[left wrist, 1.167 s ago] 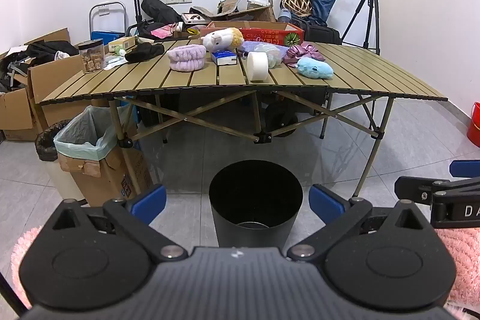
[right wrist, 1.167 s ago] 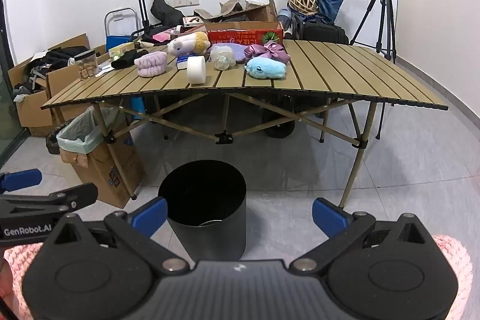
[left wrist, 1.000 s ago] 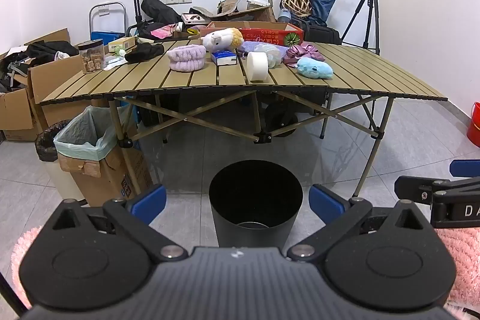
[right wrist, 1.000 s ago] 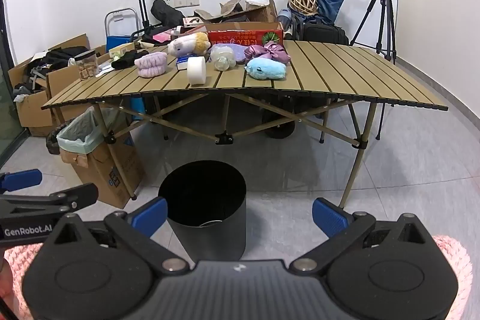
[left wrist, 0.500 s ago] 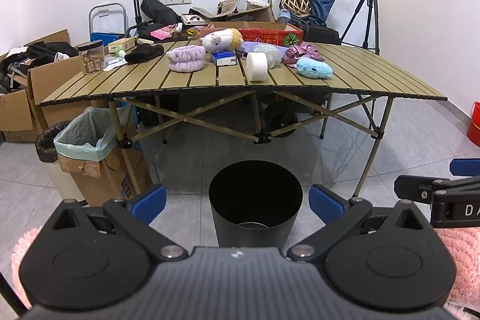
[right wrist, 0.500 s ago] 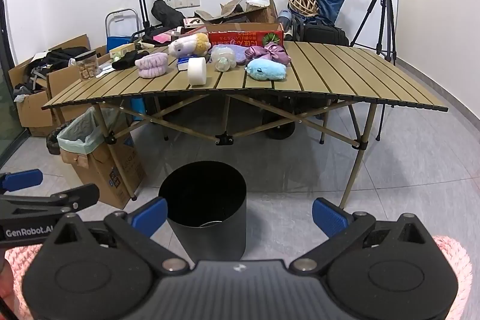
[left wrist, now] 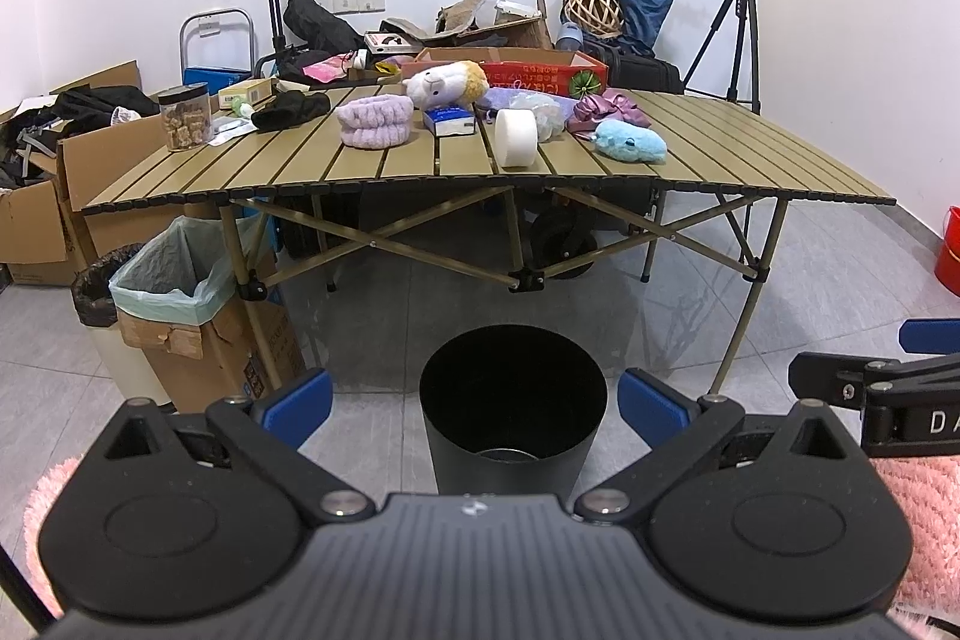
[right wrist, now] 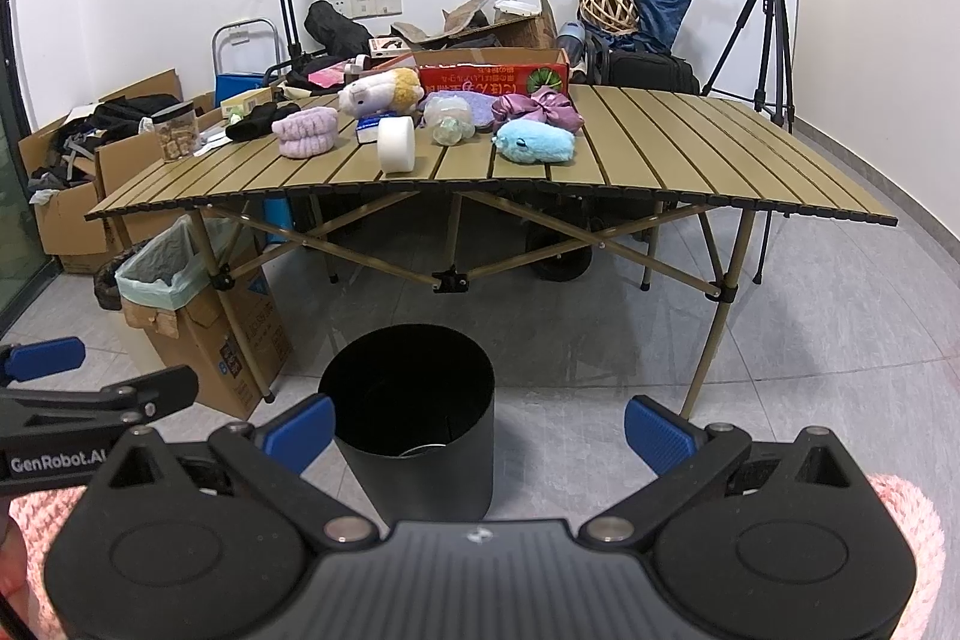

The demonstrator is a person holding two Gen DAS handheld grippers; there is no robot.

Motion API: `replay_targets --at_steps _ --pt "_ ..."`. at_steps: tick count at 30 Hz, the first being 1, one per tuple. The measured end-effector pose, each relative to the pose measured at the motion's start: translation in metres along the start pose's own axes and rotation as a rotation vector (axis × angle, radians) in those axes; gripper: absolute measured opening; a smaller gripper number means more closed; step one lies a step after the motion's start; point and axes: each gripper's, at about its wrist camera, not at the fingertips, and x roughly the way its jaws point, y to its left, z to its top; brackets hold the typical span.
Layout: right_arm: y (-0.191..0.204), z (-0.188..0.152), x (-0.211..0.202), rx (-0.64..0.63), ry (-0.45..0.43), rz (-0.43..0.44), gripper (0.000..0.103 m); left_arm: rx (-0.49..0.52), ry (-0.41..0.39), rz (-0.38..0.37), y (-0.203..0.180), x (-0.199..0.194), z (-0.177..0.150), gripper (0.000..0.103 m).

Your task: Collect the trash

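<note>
Both tongs gape wide and empty — the left tongs [left wrist: 474, 409] stamped "GenRobot.AI", the right tongs [right wrist: 479, 431] showing "DA" — over the black bin [left wrist: 510, 412] on the floor, near the bench [left wrist: 720, 160] strewn with a white roll [left wrist: 516, 145] and plush toys.

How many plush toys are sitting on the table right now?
2. The white-and-yellow plush lies at the back of the table, behind the blue box. The light blue plush lies nearer the front, right of the white roll. Clutter may hide more.
</note>
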Motion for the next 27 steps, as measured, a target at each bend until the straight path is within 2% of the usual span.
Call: replay_targets --at_steps 10,27 --pt "0.000 0.008 0.006 -0.027 -0.043 -0.013 0.103 -0.003 -0.014 0.009 0.002 0.002 0.009 0.103" --pt "-0.001 0.043 0.044 -0.033 -0.074 0.006 0.103 -0.033 -0.046 0.037 0.011 0.038 0.037 0.103"
